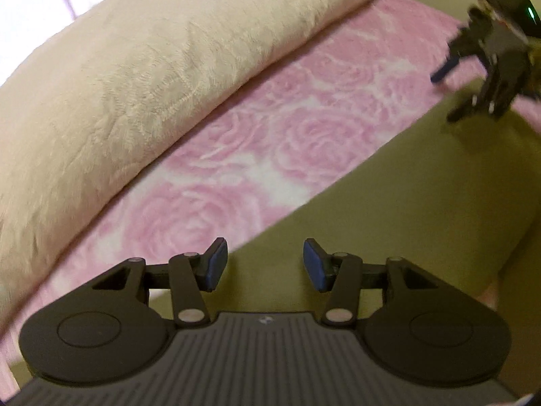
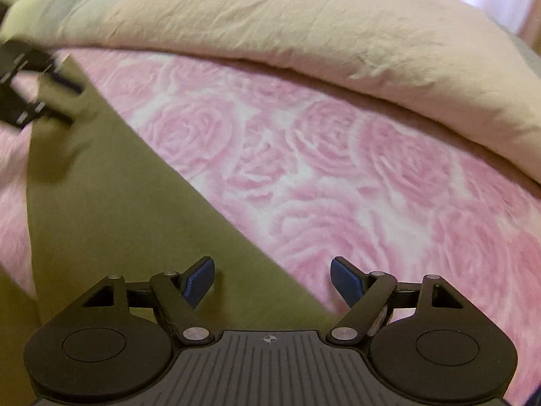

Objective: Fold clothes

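Both jaws apart, empty: left gripper [image 1: 265, 264], right gripper [image 2: 272, 280] over olive garment [image 2: 118, 203] on rose blanket [image 2: 321, 169]; edges blurred, probably flat.

Both hand-held grippers [image 1: 265, 264] [image 2: 272, 282] agape, empty.

Bedroom, rose-patterned pink blanket [image 2: 338, 176], cream pillow [image 2: 304, 27]

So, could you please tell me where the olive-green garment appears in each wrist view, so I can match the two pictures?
Left wrist view: the olive-green garment fills the lower right, running under the open left gripper.
Right wrist view: it fills the lower left, under the open right gripper.
Shared landmark: the pink rose-patterned blanket beneath it, bordered by a cream duvet.
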Motion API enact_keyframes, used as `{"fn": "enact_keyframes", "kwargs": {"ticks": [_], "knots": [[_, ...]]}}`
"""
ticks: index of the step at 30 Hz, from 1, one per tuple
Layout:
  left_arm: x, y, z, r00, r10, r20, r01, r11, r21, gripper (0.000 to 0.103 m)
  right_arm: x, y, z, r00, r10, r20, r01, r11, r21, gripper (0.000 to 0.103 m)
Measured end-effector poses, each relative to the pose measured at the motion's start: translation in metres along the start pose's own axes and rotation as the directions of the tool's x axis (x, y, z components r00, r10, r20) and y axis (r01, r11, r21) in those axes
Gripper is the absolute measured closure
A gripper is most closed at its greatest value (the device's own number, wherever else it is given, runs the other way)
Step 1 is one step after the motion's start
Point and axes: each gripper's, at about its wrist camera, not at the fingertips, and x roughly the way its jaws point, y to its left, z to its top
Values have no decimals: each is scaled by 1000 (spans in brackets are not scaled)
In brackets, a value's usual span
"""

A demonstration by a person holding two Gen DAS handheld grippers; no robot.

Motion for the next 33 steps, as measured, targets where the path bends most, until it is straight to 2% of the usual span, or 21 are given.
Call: {"fn": "enact_keyframes", "kwargs": {"ticks": [5,8,9,11,12,13,14,15,17,19,23,27,30,33], "knots": [[27,27,-3,990,-78,-115,92,988,121,57,10,-29,4,990,127,-58,-128,992,-13,24],[40,37,-7,981,-121,-153,142,981,134,57,9,-28,2,988,142,-68,-143,989,-20,26],[42,39,-8,979,-133,-154,153,980,126,57,8,-27,1,987,142,-70,-144,989,-23,39],[42,40,-10,977,-150,-150,169,978,125,64,6,-24,0,987,143,-73,-145,989,-28,46],[41,40,-11,977,-158,-146,177,975,131,69,5,-23,-1,987,143,-75,-146,989,-31,57],[38,38,-12,976,-161,-144,181,974,139,79,4,-21,-2,987,144,-77,-147,989,-34,69],[36,36,-13,977,-161,-141,182,972,150,92,3,-20,-3,986,144,-78,-147,988,-37,94],[33,31,-13,980,-145,-136,169,969,180,98,3,-18,-4,986,144,-80,-148,988,-39,101],[24,19,-18,990,-89,-110,113,963,244,101,1,-16,-5,986,145,-83,-149,988,-45,102],[9,8,-26,997,-27,-67,43,965,258,101,-5,-10,-8,988,135,-77,-139,989,-54,103],[-46,-14,-47,995,84,46,-90,982,164,101,-54,29,-29,1000,8,28,-5,995,-97,103],[-118,-54,-81,978,171,121,-174,985,12,100,-113,88,-60,985,-108,136,126,982,-137,103],[-164,-94,-121,967,217,132,-203,972,-115,100,-148,138,-90,972,-158,172,186,970,-159,103],[-183,-134,-167,977,205,54,-185,948,-259,100,-163,187,-124,975,-177,136,198,967,-161,103]]}}
